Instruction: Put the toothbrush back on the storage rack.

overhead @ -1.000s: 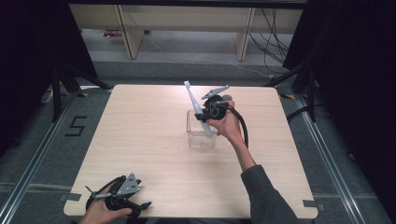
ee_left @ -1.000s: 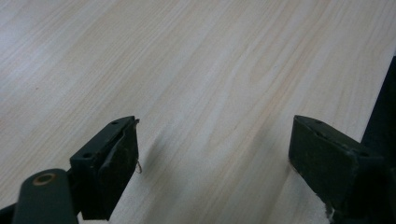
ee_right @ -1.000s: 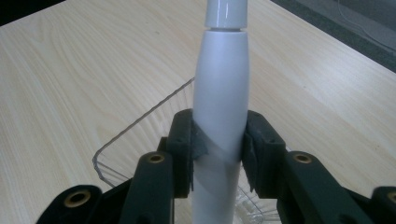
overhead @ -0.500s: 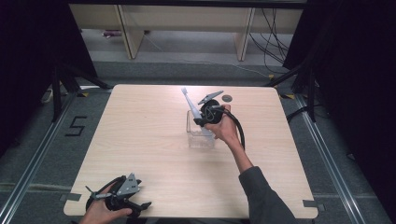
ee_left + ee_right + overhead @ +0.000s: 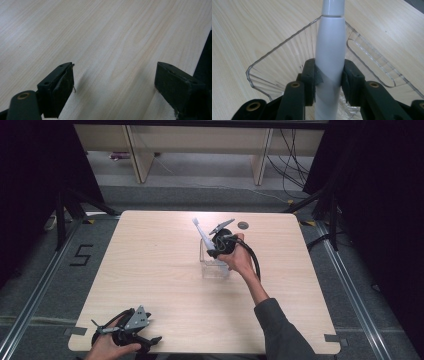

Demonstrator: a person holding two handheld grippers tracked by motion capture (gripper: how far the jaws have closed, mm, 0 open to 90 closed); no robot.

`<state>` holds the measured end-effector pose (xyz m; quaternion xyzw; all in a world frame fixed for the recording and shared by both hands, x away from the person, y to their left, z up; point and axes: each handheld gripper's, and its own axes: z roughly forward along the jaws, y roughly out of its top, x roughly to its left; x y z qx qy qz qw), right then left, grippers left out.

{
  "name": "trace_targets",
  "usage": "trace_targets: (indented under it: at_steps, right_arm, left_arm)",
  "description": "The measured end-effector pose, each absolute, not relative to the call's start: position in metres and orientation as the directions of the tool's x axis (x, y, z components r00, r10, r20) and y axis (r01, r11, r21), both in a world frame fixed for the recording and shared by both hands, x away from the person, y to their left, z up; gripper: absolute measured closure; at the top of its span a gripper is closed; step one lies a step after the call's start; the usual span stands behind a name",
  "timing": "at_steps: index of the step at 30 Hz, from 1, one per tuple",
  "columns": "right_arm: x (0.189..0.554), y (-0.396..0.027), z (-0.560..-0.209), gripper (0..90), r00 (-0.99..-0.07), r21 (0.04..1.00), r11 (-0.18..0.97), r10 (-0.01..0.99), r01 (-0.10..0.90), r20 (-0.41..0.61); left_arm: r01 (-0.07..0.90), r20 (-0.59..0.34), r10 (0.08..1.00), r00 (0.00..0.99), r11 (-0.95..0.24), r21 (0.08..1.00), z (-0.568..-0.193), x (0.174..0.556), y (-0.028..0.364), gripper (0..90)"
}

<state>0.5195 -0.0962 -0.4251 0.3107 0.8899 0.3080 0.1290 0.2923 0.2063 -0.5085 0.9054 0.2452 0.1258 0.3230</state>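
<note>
A white electric toothbrush handle (image 5: 202, 234) leans up and to the left out of a clear plastic cup (image 5: 212, 267) that stands near the middle of the table. My right gripper (image 5: 216, 251) is shut on it just above the cup's rim. In the right gripper view both pads (image 5: 311, 80) press the white handle (image 5: 329, 55), and the clear cup (image 5: 274, 65) lies open beneath it. The handle's lower end is hidden behind the jaws. My left gripper (image 5: 150, 340) rests at the table's front left corner, and in its own view it is open (image 5: 115, 82) over bare wood.
A small dark round disc (image 5: 243, 225) lies on the wooden table (image 5: 150, 260) just behind the right hand. A cable (image 5: 255, 262) trails from the right gripper along the forearm. Shelving (image 5: 200, 150) stands beyond the far edge.
The right hand has drawn slightly nearer and lower with the toothbrush handle, whose top now sits lower over the cup. The left gripper has kept still.
</note>
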Motion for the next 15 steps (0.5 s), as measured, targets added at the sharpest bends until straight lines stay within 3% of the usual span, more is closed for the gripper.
trace_targets:
  at_steps: [3, 4, 7, 10, 15]
  right_arm:
    - [0.5197, -0.095, -0.4273, 66.9, -0.77, 0.618, 0.625, 0.636, 0.477, -0.049]
    - [0.5163, -0.0933, -0.4256, 66.9, -0.756, 0.59, 0.611, 0.655, 0.528, -0.003]
    - [0.5195, -0.0932, -0.4278, 66.9, -0.772, 0.606, 0.624, 0.635, 0.493, -0.025]
    - [0.5166, -0.0911, -0.4277, 66.9, -0.742, 0.573, 0.609, 0.67, 0.548, -0.002]
    - [0.5214, -0.0917, -0.4296, 66.8, -0.772, 0.591, 0.638, 0.634, 0.493, -0.041]
  left_arm:
    - [0.359, 0.074, 0.523, 0.849, -0.675, 0.645, -0.5082, 0.2927, 0.2062, 15.4]
    - [0.362, 0.072, 0.527, 0.847, -0.671, 0.647, -0.5087, 0.2926, 0.206, 15.5]
    - [0.363, 0.069, 0.526, 0.848, -0.67, 0.647, -0.5086, 0.2922, 0.2062, 15.5]
    - [0.362, 0.072, 0.526, 0.847, -0.672, 0.647, -0.5083, 0.2925, 0.2063, 15.5]
    - [0.363, 0.068, 0.525, 0.848, -0.67, 0.647, -0.5085, 0.2925, 0.2062, 15.4]
